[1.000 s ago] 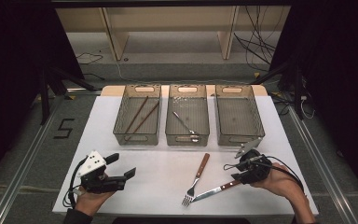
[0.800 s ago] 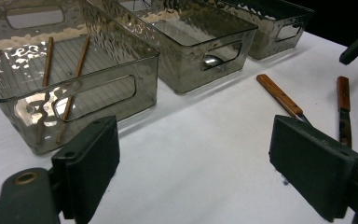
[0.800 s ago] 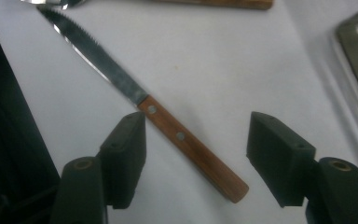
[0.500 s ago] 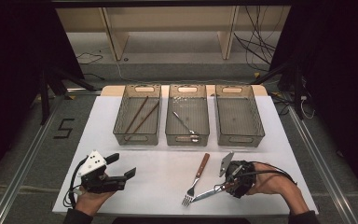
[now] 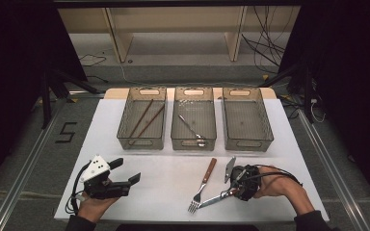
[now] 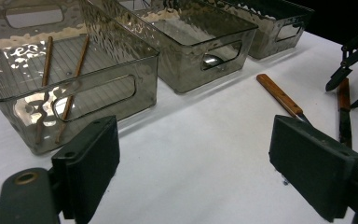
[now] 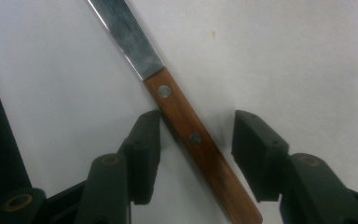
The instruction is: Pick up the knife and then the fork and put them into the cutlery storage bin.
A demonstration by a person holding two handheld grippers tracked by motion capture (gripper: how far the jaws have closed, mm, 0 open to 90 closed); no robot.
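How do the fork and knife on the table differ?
The fork lies free, clear of both claws; the knife has the right claw open around its handle. The fork ends in tines, the knife in a flat blade. Both have brown wooden handles and lie flat on the table.

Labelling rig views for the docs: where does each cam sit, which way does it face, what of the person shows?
High view: above the person's side, facing forward and down on the table; both forearms and hands enter from below.
Left gripper view: on the left gripper, looking along open jaws towards three bins.
Right gripper view: on the right gripper, facing down, jaws straddling the knife.
All views show that knife.
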